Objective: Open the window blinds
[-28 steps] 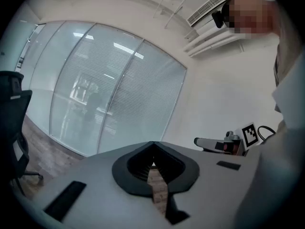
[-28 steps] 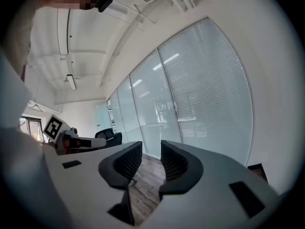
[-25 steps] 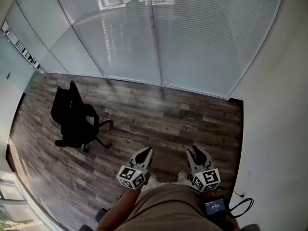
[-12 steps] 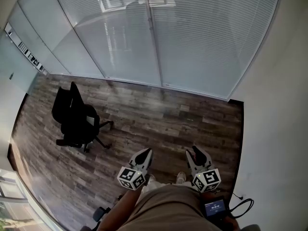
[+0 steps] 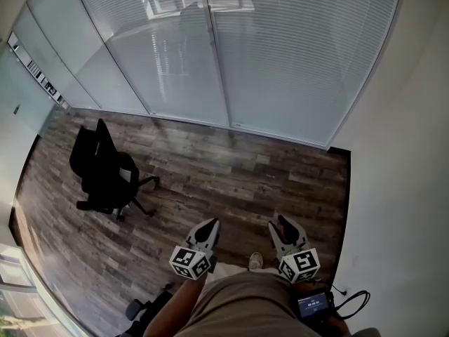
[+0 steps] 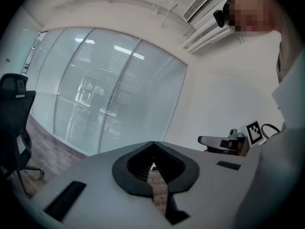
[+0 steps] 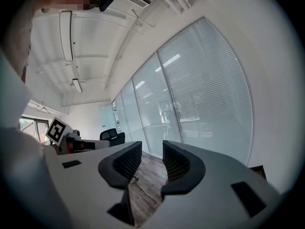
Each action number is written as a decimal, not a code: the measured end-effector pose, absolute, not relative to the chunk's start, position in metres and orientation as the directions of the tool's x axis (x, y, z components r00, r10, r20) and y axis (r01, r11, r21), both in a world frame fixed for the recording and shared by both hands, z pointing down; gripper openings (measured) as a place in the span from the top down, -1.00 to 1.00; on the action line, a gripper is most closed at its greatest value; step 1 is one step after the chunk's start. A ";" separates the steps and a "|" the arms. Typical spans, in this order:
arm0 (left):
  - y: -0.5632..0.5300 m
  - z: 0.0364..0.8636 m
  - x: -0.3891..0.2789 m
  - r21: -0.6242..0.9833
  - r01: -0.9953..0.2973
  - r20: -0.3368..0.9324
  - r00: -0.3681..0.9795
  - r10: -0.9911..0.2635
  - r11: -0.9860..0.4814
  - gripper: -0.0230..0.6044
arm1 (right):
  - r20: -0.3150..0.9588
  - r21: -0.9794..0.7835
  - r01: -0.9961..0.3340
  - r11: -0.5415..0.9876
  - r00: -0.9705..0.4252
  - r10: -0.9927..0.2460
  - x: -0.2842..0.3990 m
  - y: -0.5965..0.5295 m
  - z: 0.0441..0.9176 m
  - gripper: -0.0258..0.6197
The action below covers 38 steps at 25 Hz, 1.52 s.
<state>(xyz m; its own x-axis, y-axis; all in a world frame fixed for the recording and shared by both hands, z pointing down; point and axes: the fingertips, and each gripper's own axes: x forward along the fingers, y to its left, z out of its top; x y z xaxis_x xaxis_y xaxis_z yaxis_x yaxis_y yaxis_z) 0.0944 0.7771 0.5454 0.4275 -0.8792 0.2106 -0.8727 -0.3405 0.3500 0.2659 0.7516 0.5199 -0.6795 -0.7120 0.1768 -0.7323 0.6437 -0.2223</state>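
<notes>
Lowered all the way to the floor across the far end of the room: white horizontal-slat window blinds [image 5: 280,55], hung along tall glass panels with thin frames; well apart from both tools.

Held low in front of a person's beige-clad body, side by side and pointing toward the blinds: the grey left tool [image 5: 210,225] and the grey right tool [image 5: 279,222], each with a black-and-white marker cube at its rear.

In the left gripper view, jaws pressed together at the tips, with nothing between them (only a sliver of floorboard visible below).

In the right gripper view, ribbed black pads [image 7: 127,159] standing apart and gripping nothing; just floorboards in the gap, with the blinds beyond.

Underfoot, a dark wood-plank floor [image 5: 231,167]; on it at the left, a black wheeled office chair [image 5: 105,174], well apart from the blinds and from both tools.

At the right, a plain white wall [image 5: 400,188], meeting the blinds at the corner.

Near the right tool, at the person's waist, a small dark device with a lit screen [image 5: 313,305]; beside it, a looped black cable [image 5: 353,299].

Between the two tools and lower down, the toe of a light shoe [image 5: 256,260].
</notes>
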 end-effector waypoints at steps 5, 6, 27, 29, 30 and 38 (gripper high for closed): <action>0.773 0.548 0.115 0.357 -0.874 0.201 0.415 -0.887 -0.328 0.88 | 0.186 -0.229 -0.729 0.645 -0.683 -0.706 0.284 0.747 0.528 0.53; 0.772 0.548 0.116 0.357 -0.875 0.202 0.415 -0.887 -0.327 0.88 | 0.189 -0.232 -0.726 0.647 -0.686 -0.702 0.285 0.746 0.529 0.53; 0.658 0.561 0.054 0.375 -0.864 0.225 0.436 -0.871 -0.336 0.88 | 0.207 -0.253 -0.736 0.627 -0.675 -0.708 0.229 0.644 0.541 0.53; 0.636 0.559 0.042 0.376 -0.859 0.220 0.446 -0.867 -0.347 0.88 | 0.206 -0.255 -0.739 0.623 -0.671 -0.712 0.216 0.627 0.541 0.53; 0.625 0.559 0.036 0.377 -0.857 0.219 0.452 -0.865 -0.353 0.88 | 0.207 -0.256 -0.740 0.622 -0.670 -0.713 0.208 0.617 0.541 0.53; 0.549 0.559 -0.009 0.395 -0.833 0.218 0.496 -0.841 -0.388 0.88 | 0.227 -0.247 -0.754 0.609 -0.656 -0.720 0.151 0.548 0.541 0.53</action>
<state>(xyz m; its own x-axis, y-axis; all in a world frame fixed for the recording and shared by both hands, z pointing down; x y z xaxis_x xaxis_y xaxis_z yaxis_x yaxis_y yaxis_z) -0.0094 0.5489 0.5591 0.4956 -0.8406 0.2183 -0.8326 -0.3883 0.3951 0.1513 0.5483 0.5414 -0.6558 -0.7201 0.2268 -0.7539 0.6087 -0.2472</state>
